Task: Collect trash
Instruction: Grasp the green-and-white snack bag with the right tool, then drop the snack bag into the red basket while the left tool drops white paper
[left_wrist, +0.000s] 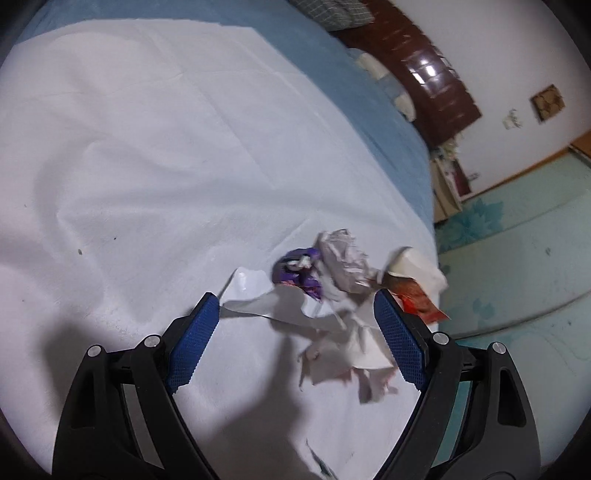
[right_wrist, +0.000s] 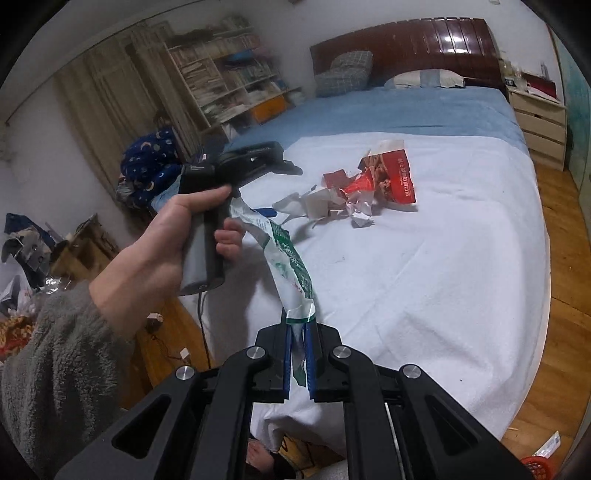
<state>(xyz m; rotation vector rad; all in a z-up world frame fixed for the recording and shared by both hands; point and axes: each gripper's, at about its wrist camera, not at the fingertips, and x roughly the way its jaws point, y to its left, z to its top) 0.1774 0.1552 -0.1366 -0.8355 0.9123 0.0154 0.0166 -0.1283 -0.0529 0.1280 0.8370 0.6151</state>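
Note:
A heap of trash lies on the white sheet (left_wrist: 129, 147) of a bed: crumpled paper (left_wrist: 345, 264), a purple wrapper (left_wrist: 299, 273), torn white scraps (left_wrist: 332, 332) and a red packet (left_wrist: 417, 295). My left gripper (left_wrist: 295, 306) is open just above the near side of the heap, blue pads either side of the scraps. In the right wrist view the heap (right_wrist: 354, 195) with its red packet (right_wrist: 391, 173) lies mid-bed. My right gripper (right_wrist: 299, 328) is shut on a white and green plastic bag (right_wrist: 288, 258), held over the bed's edge. The hand-held left gripper (right_wrist: 236, 162) is beside the heap.
A blue blanket (right_wrist: 388, 107), pillows (right_wrist: 343, 74) and a dark wooden headboard (right_wrist: 406, 44) lie beyond. A bedside drawer unit (right_wrist: 539, 125) stands right, bookshelves (right_wrist: 229, 74) left. Wooden floor (right_wrist: 561, 258) surrounds the bed, with clutter (right_wrist: 26, 258) at left.

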